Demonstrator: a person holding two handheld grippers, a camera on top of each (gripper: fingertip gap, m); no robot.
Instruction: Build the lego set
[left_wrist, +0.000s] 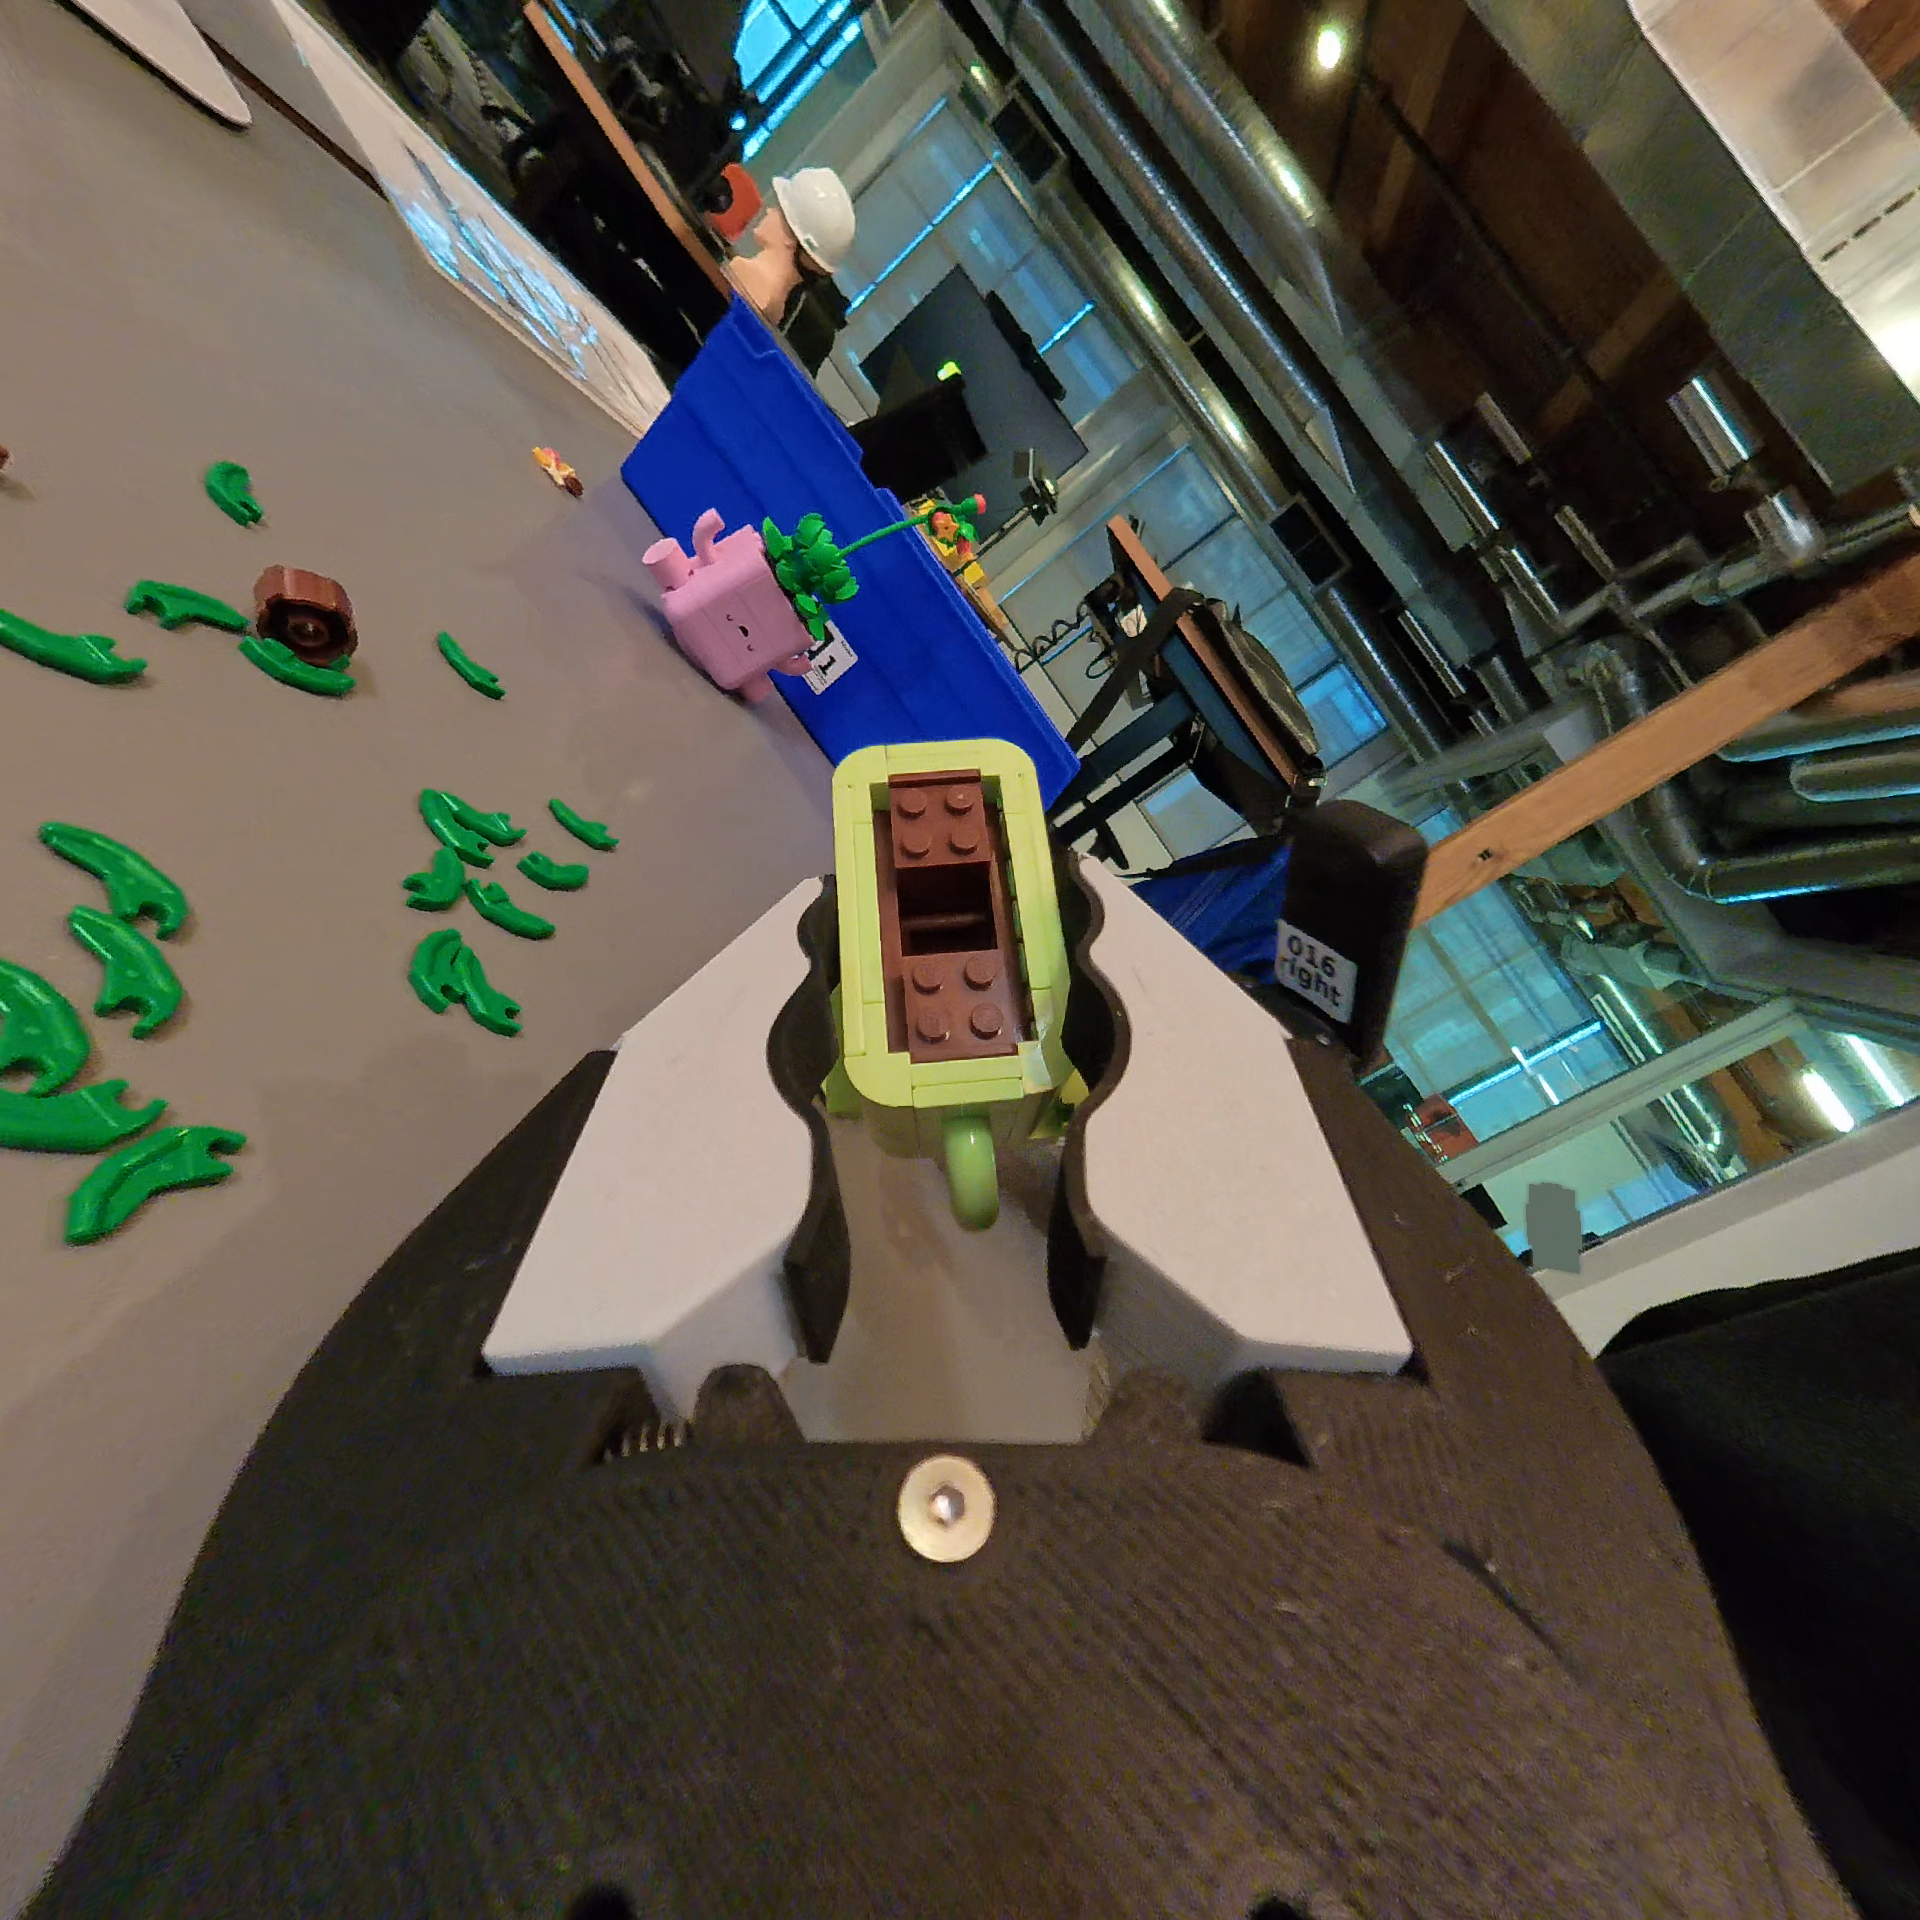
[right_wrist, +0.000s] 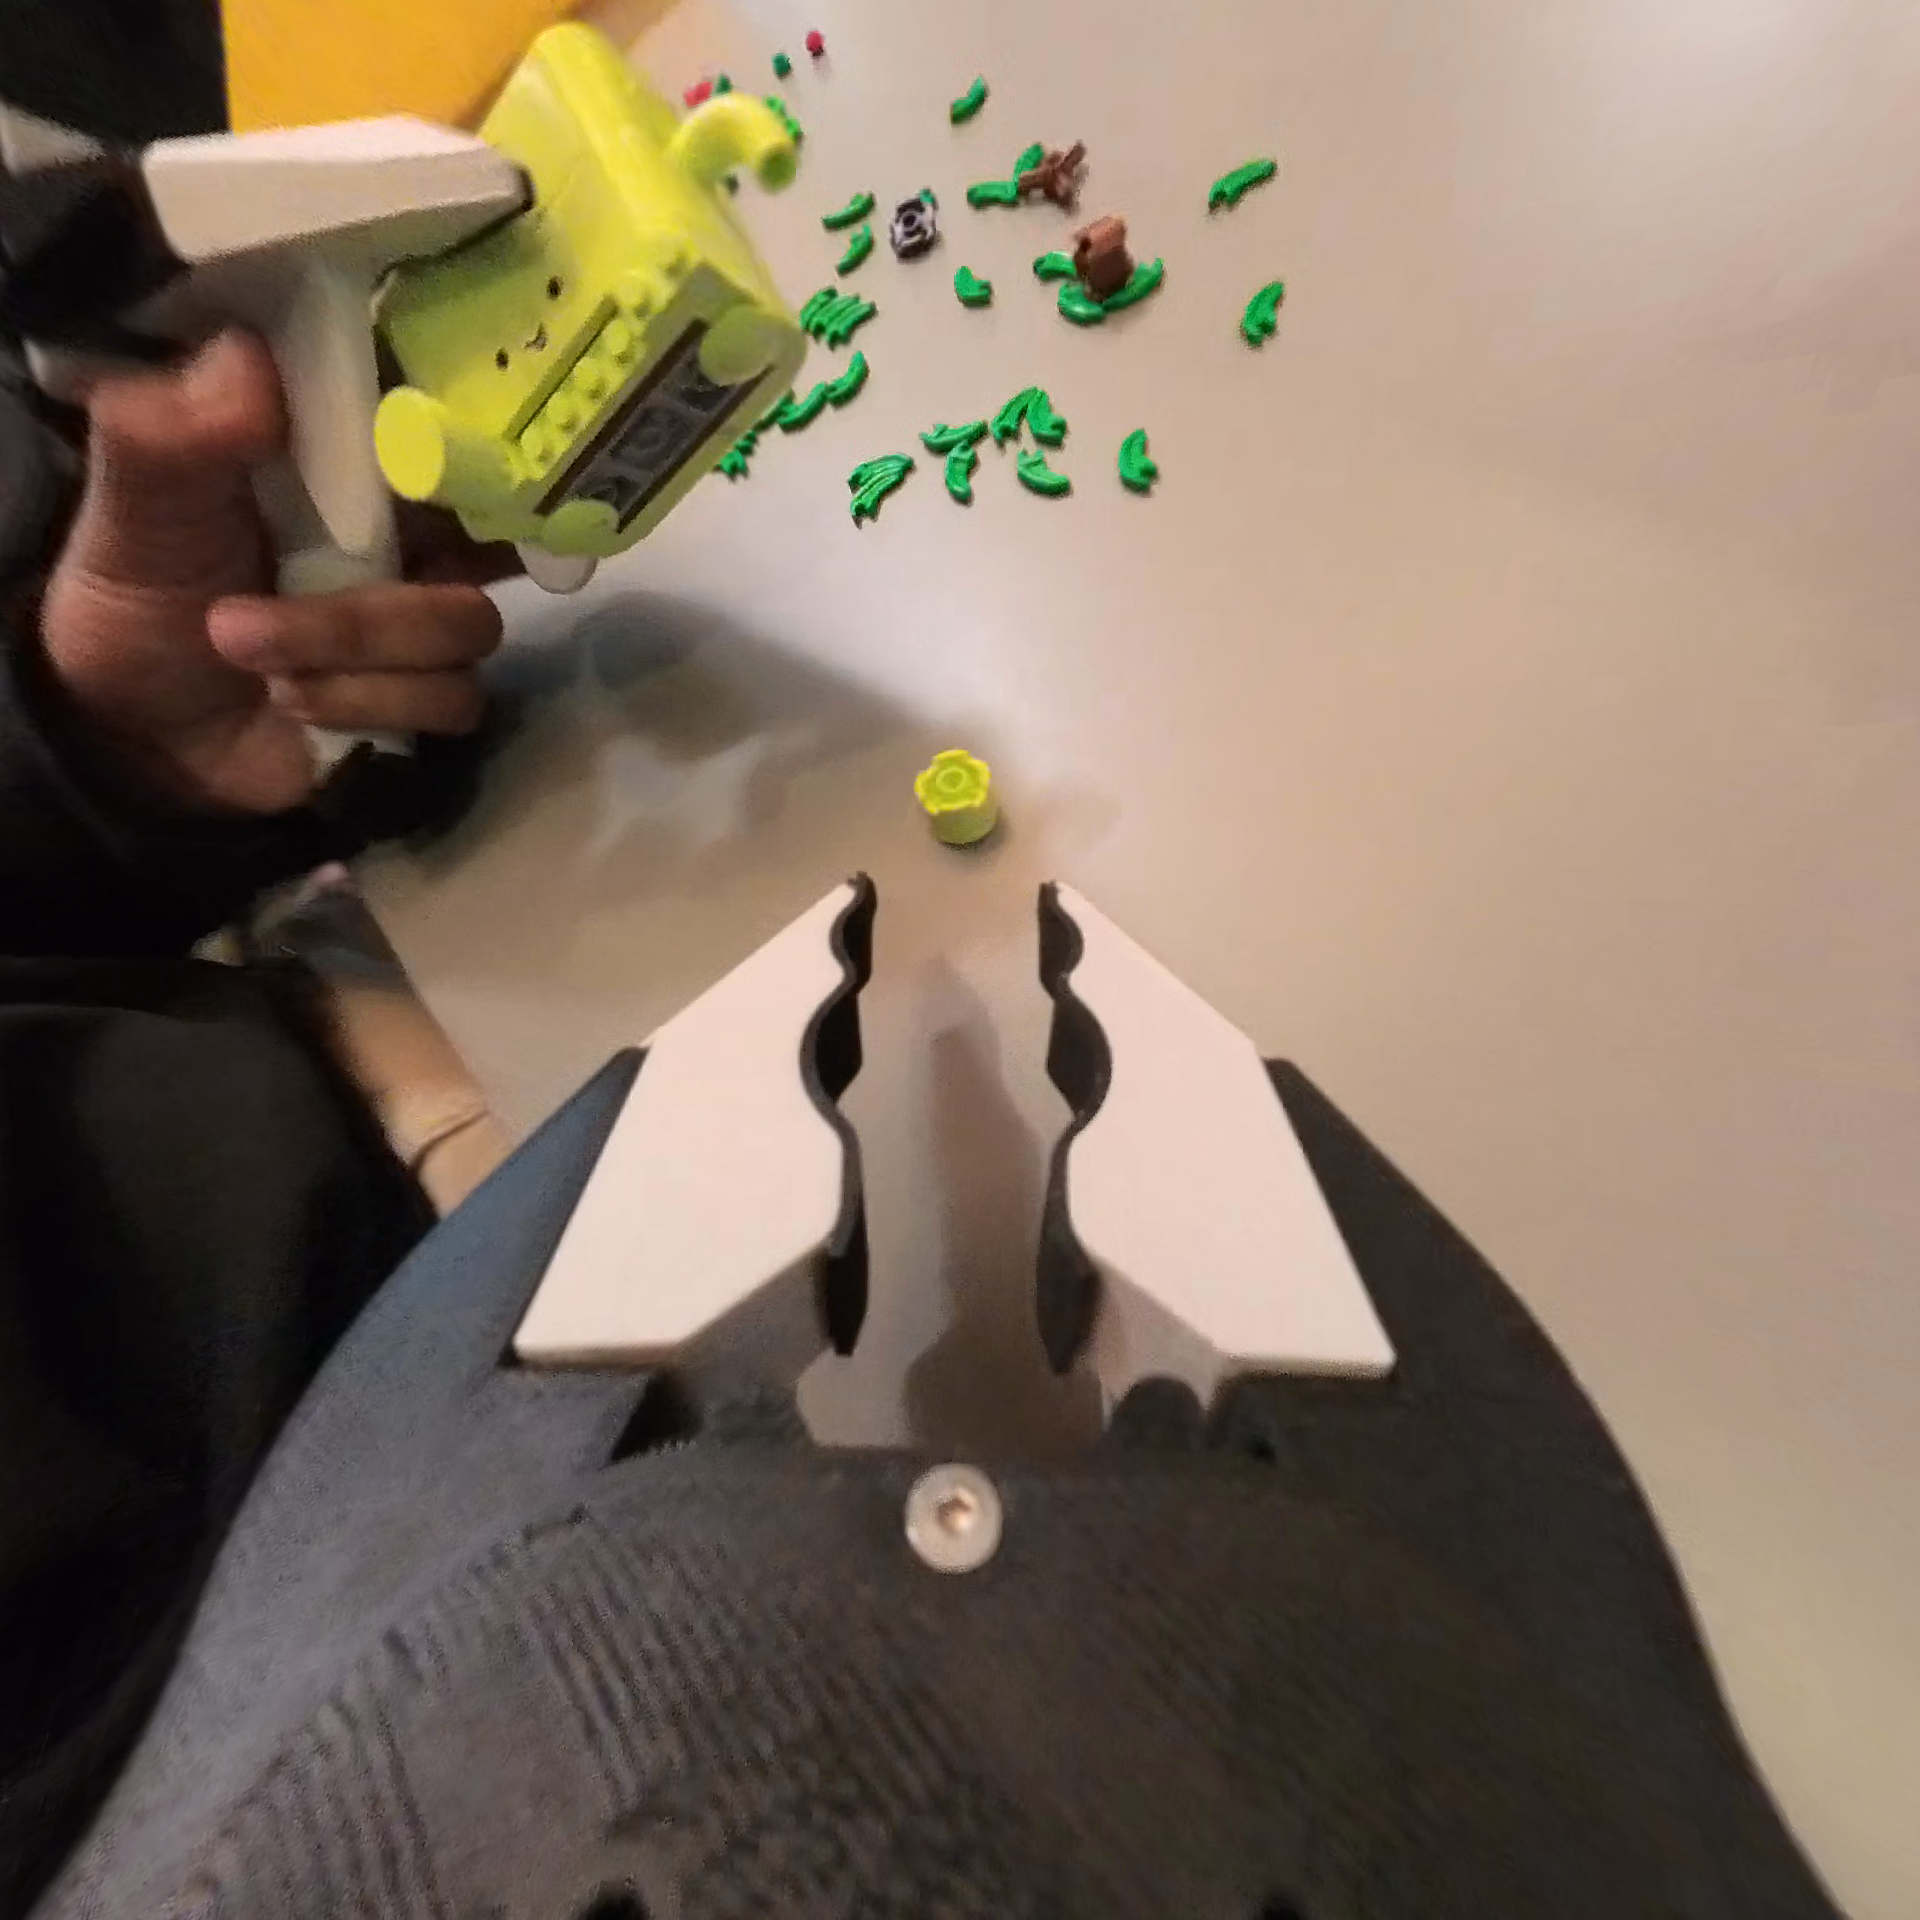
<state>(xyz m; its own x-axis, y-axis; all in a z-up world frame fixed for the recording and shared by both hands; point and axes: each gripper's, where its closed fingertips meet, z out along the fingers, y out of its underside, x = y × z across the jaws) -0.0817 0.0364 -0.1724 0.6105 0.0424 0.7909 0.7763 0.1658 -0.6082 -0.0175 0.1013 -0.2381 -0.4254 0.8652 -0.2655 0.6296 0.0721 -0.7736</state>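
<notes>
Holding the lime pot (left_wrist: 940, 935) clamped in my left gripper (left_wrist: 951, 997), above the tabletop (left_wrist: 312, 364), I keep its open brown top towards me so parts can go in. One round foot seems missing underneath, though that view is blurred. The loose lime round piece (right_wrist: 956, 798) lies just ahead of my right gripper (right_wrist: 956, 904), spread and empty to take it. Green leaves (right_wrist: 997, 426) lie scattered beyond; a finished pink pot (left_wrist: 732, 613) stands by the blue bin (left_wrist: 914, 665).

Bright indoor light; right wrist view motion-blurred, edges fisheye-warped.
</notes>
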